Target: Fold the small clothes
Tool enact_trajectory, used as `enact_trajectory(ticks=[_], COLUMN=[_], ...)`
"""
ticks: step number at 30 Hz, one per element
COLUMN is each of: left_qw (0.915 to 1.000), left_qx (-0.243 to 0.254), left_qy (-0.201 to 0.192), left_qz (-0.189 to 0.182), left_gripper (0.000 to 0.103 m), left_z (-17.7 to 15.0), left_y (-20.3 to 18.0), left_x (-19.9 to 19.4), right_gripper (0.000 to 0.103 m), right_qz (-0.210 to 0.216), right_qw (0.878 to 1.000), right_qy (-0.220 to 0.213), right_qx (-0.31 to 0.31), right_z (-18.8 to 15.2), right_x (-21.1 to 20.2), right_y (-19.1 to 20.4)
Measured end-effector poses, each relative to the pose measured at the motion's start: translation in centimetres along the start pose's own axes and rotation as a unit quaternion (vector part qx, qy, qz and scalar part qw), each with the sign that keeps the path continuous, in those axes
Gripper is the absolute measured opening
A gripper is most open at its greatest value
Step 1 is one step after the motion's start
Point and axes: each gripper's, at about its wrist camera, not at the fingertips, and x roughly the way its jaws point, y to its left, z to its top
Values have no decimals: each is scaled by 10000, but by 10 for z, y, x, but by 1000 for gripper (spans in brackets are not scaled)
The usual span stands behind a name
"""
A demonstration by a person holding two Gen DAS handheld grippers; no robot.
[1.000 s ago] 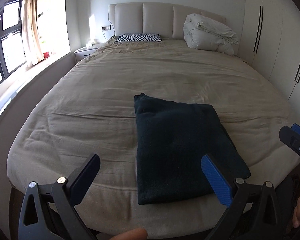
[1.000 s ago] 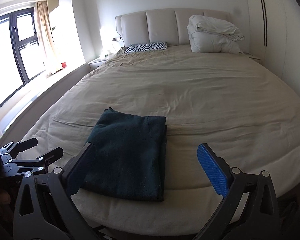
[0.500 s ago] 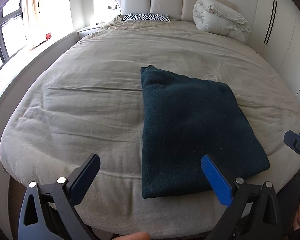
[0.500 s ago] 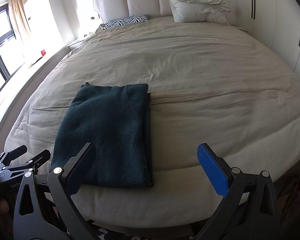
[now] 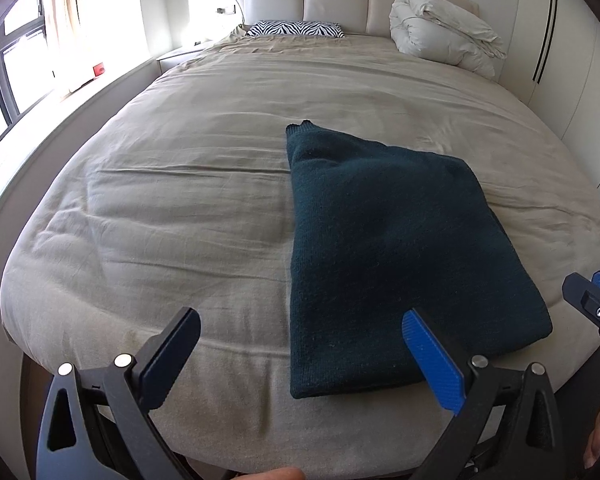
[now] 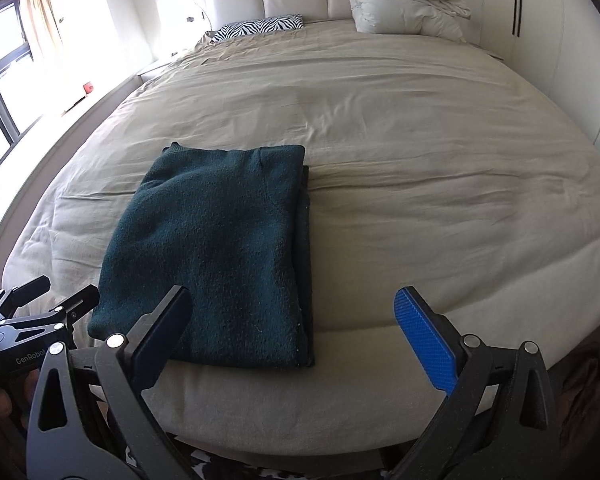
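The dark green sweater (image 6: pixel 216 248) lies folded into a neat rectangle at the near edge of the bed (image 6: pixel 420 140), so I judge the folding nearly done. My left gripper (image 5: pixel 300 354) and right gripper (image 6: pixel 290 328) both gape wide, empty. Pillow (image 5: pixel 296 29) and duvet (image 5: pixel 444 28) sit far off at the headboard; nothing blocks me.

- My right gripper (image 6: pixel 296 328) hangs wide open over the bed's (image 6: pixel 440 208) near edge.
- A folded dark teal sweater (image 6: pixel 216 248) lies flat ahead.

Dark teal knit garment (image 5: pixel 384 248) lies folded flat; near bed's (image 5: pixel 180 208) front edge.
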Motion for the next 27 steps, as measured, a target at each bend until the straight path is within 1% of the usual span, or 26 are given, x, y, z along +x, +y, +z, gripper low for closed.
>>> enact_trajectory(ticks=[27], left_qw=[10000], left_qx=[-3], left_qy=[74], left_qz=[44], left_gripper=[103], left_z=[-2], left_y=[1], left_x=[6], right_gripper=[103], right_qz=[-4], right_qw=[9999], right_qy=[136], right_qx=[24], right_z=[-5], right_x=[11], right_y=[4])
